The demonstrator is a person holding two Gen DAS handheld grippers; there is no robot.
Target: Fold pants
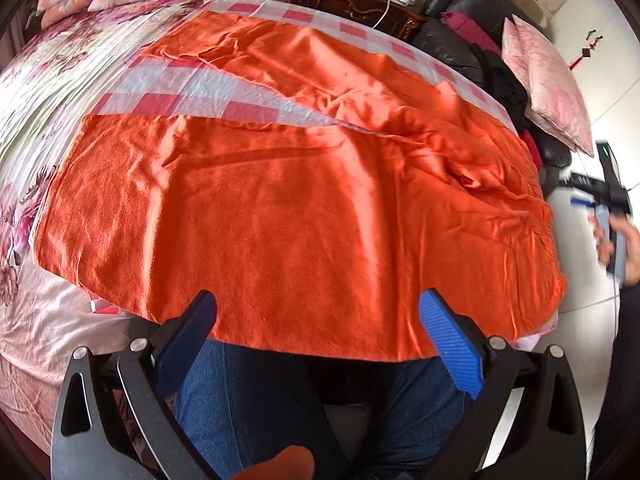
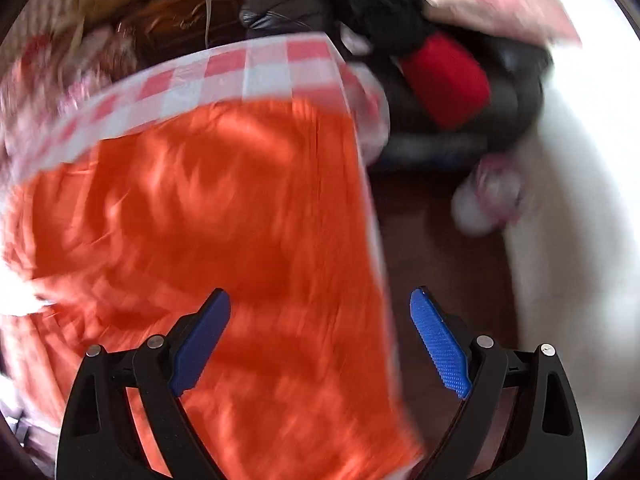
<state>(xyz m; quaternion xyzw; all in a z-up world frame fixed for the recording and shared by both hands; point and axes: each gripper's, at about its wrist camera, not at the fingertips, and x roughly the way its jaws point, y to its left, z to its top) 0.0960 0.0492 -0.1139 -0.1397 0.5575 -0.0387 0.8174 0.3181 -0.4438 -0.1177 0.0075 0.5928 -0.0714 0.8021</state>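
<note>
My left claw is spread wide with nothing between its blue pads, and it hangs just above the near hem of the orange pants, which lie spread flat ahead of it on the pink-and-white checked sheet. One leg stretches out directly beyond my left fingertips toward the left, the other runs farther off behind it, with a wedge of the sheet showing between the two; the waist end bunches in wrinkles off to the right of the claw. Below the claw, under the hem, I can see my jeans. Far to the right of it, my right hand holds the other tool clear of the cloth. Beyond the pants sit a floral quilt to the left, a dark wooden cabinet at the back, and a pink pillow leaning on a black sofa to the right. My right claw is likewise spread and empty; its view is smeared with blur, but the pants fill the area ahead and to its left, their edge running near the edge of the sheet, with dark floor ahead to its right.
</note>
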